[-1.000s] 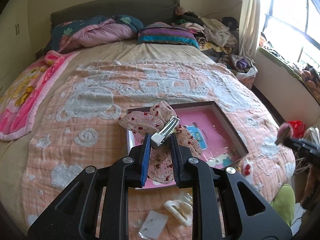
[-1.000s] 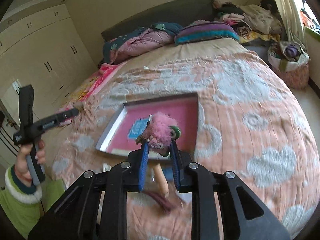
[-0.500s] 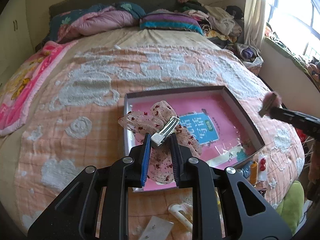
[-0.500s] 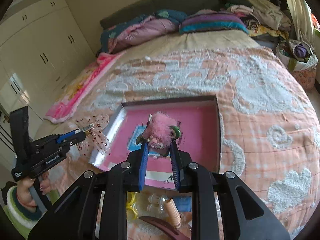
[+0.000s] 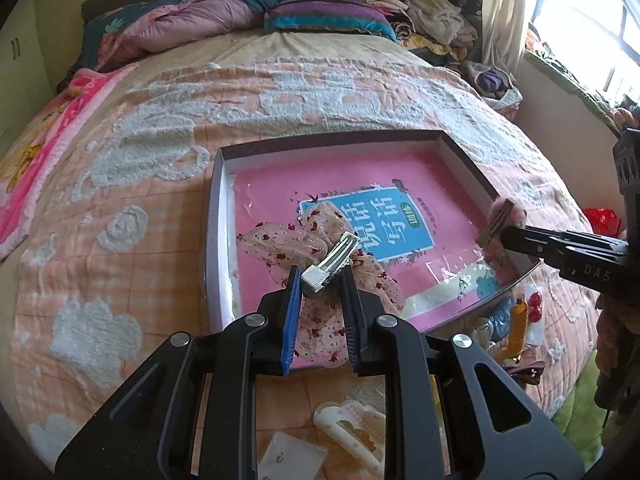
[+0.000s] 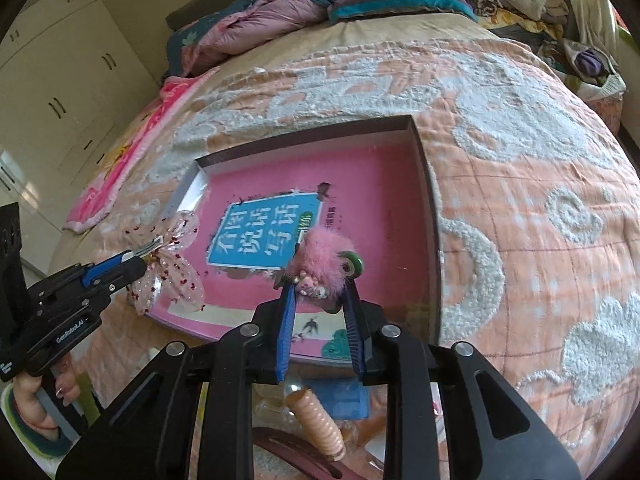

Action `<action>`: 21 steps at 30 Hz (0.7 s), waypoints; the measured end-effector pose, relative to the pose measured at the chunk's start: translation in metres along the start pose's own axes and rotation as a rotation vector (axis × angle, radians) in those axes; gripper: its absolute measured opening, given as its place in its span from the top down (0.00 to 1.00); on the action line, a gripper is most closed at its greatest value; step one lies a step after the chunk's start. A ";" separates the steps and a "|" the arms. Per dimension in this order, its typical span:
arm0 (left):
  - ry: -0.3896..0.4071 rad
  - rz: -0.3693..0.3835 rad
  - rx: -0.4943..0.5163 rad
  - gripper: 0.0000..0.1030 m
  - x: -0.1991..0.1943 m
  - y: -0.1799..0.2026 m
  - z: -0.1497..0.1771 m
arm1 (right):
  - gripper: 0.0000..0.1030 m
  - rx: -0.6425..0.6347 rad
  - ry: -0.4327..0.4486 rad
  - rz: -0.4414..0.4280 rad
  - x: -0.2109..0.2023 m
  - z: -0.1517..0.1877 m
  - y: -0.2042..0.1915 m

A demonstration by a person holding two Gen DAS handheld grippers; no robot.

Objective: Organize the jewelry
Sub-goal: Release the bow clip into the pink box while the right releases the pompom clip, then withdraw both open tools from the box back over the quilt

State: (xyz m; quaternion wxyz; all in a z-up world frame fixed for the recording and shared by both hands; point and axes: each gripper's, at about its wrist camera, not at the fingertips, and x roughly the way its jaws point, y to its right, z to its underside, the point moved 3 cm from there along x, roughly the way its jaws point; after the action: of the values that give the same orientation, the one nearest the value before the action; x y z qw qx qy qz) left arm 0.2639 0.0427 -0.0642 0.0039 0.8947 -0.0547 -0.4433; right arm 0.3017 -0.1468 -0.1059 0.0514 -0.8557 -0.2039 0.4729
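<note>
A shallow dark-rimmed box (image 5: 218, 216) lies on the peach bedspread with a pink book (image 5: 376, 224) inside. My left gripper (image 5: 320, 276) is shut on the metal clasp of a sheer pink bow hair clip (image 5: 280, 248) with red sequins, hanging over the box's near left part. My right gripper (image 6: 319, 292) holds a pink fluffy hair clip (image 6: 324, 256) with a green ring over the box (image 6: 424, 184). Its jaws are opening, with the clip still between the pads. Each gripper shows in the other's view: the right gripper (image 5: 496, 226), the left gripper (image 6: 140, 254).
Loose items lie on the bed's near edge: a cream claw clip (image 5: 352, 432), a small card (image 5: 288, 456), an orange ridged clip (image 5: 516, 324), a dark brown clip (image 6: 288, 460). Pillows and quilts (image 5: 192, 16) and piled clothes (image 5: 432, 20) fill the head. A hand (image 6: 32, 404) grips the left handle.
Both grippers have sunk toward the box, which now looks larger. The right gripper has come in over the box's right edge with the fluffy clip, and its jaws stand slightly wider.
</note>
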 end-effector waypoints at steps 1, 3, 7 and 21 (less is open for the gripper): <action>-0.003 0.000 0.000 0.88 0.001 0.001 0.000 | 0.72 -0.002 0.003 0.010 -0.001 0.000 0.001; -0.005 -0.005 0.000 0.87 0.002 0.001 0.001 | 0.65 0.004 0.014 0.012 -0.004 0.001 0.003; -0.002 -0.012 0.004 0.83 0.001 0.003 0.000 | 0.45 0.004 0.055 0.016 -0.020 0.002 0.005; 0.132 -0.053 -0.018 0.10 -0.071 0.002 -0.020 | 0.13 -0.061 0.272 0.019 -0.123 0.006 -0.013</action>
State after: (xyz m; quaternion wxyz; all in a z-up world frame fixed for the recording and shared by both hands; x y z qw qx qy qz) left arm 0.2370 0.0469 0.0043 0.0038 0.9229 -0.0267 -0.3840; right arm 0.2353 -0.1841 -0.0085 0.0482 -0.9150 -0.2010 0.3465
